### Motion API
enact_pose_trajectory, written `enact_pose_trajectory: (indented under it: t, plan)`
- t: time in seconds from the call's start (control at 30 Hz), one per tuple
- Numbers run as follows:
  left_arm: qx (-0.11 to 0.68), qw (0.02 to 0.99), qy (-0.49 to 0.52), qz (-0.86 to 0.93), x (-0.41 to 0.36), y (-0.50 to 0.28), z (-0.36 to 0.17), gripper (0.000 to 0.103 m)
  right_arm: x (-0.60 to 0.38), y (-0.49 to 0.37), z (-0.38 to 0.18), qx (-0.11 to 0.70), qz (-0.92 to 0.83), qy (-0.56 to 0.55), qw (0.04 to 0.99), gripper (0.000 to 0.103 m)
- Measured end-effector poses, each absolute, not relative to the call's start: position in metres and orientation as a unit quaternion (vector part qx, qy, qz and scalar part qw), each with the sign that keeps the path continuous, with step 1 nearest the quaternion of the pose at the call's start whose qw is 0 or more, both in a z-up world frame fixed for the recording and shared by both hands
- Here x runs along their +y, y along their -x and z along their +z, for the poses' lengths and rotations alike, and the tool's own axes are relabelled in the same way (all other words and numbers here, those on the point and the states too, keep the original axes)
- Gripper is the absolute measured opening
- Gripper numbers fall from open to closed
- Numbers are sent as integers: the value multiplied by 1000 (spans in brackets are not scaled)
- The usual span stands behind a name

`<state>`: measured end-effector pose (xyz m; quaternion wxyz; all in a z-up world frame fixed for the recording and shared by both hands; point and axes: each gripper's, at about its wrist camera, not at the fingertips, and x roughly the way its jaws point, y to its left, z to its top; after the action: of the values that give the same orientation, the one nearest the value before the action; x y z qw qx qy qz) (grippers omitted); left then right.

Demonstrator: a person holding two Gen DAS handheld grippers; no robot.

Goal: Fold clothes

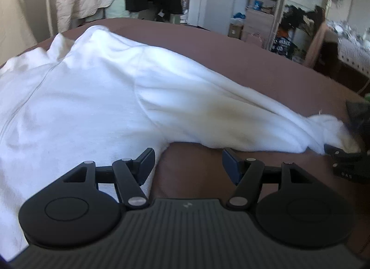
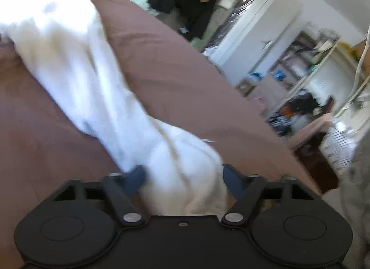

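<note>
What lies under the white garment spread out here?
The white garment lies on a brown bed cover, which shows all around it. Its sleeve sits between the right gripper fingers. Whatever lies beneath the cloth is hidden.

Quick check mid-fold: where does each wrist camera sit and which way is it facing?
Left wrist: on the open left gripper, looking across the white cotton shirt on the brown bedsheet; the right gripper shows at the edge.
Right wrist: on the right gripper, looking along the shirt's sleeve between its fingers.
Shared: shirt, sheet, cluttered shelves.
</note>
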<state>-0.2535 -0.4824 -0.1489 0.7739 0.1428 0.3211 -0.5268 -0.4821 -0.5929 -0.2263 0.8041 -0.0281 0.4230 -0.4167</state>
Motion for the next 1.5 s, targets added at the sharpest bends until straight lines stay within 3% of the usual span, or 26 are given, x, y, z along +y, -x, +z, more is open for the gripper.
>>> enact_pose_trajectory:
  t: [0.17, 0.23, 0.33, 0.43, 0.53, 0.63, 0.77, 0.8, 0.83, 0.9, 0.93, 1.03, 1.1, 1.2, 1.23, 1.27, 1.3, 1.43, 1.5]
  plan:
    - [315, 792, -125, -507, -473, 240, -139, 64, -588, 490, -175, 369, -349, -115, 854, 10]
    - [318, 799, -115, -497, -468, 234, -136, 64, -594, 513, -141, 257, -245, -271, 895, 10]
    - [319, 812, -99, -478, -461, 221, -130, 64, -594, 537, -101, 85, -69, -383, 917, 10]
    - [323, 822, -78, -463, -456, 209, -127, 64, -590, 543, -85, 60, -83, -383, 918, 8]
    - [336, 820, -65, -459, -455, 202, -131, 64, -575, 516, -93, 229, -346, -197, 888, 7]
    - [340, 816, -76, -461, -461, 205, -137, 64, -570, 480, -133, 370, -539, 15, 756, 12]
    - [331, 807, -96, -479, -469, 220, -141, 64, -561, 479, -134, 378, -492, -43, 783, 14]
    - [329, 804, -99, -486, -471, 224, -142, 64, -559, 482, -126, 366, -473, -76, 798, 25]
    - [328, 798, -101, -495, -474, 228, -142, 64, -561, 488, -120, 345, -464, -122, 807, 50]
    - [326, 790, -111, -507, -481, 238, -145, 64, -567, 497, -115, 313, -455, -200, 809, 82]
    - [325, 786, -118, -512, -484, 243, -146, 64, -571, 499, -118, 305, -456, -228, 805, 87]
    - [309, 782, -147, -521, -490, 259, -150, 64, -580, 493, -155, 396, -474, -206, 759, 87]
    - [295, 784, -164, -521, -491, 266, -151, 64, -580, 491, -174, 400, -472, -229, 752, 88]
    - [297, 785, -165, -518, -490, 262, -152, 64, -580, 489, -202, 401, -468, -265, 742, 87]
    - [303, 785, -159, -517, -489, 260, -152, 64, -580, 488, -211, 401, -466, -277, 739, 78]
    - [307, 785, -154, -515, -488, 258, -152, 64, -572, 482, -205, 397, -466, -244, 752, 61]
    - [308, 788, -150, -512, -486, 256, -151, 64, -563, 477, -196, 392, -465, -205, 767, 20]
    - [309, 799, -142, -496, -479, 250, -146, 64, -526, 455, -157, 366, -564, 42, 740, 17]
    - [311, 802, -138, -490, -475, 246, -144, 64, -531, 461, -151, 365, -607, 85, 700, 17]
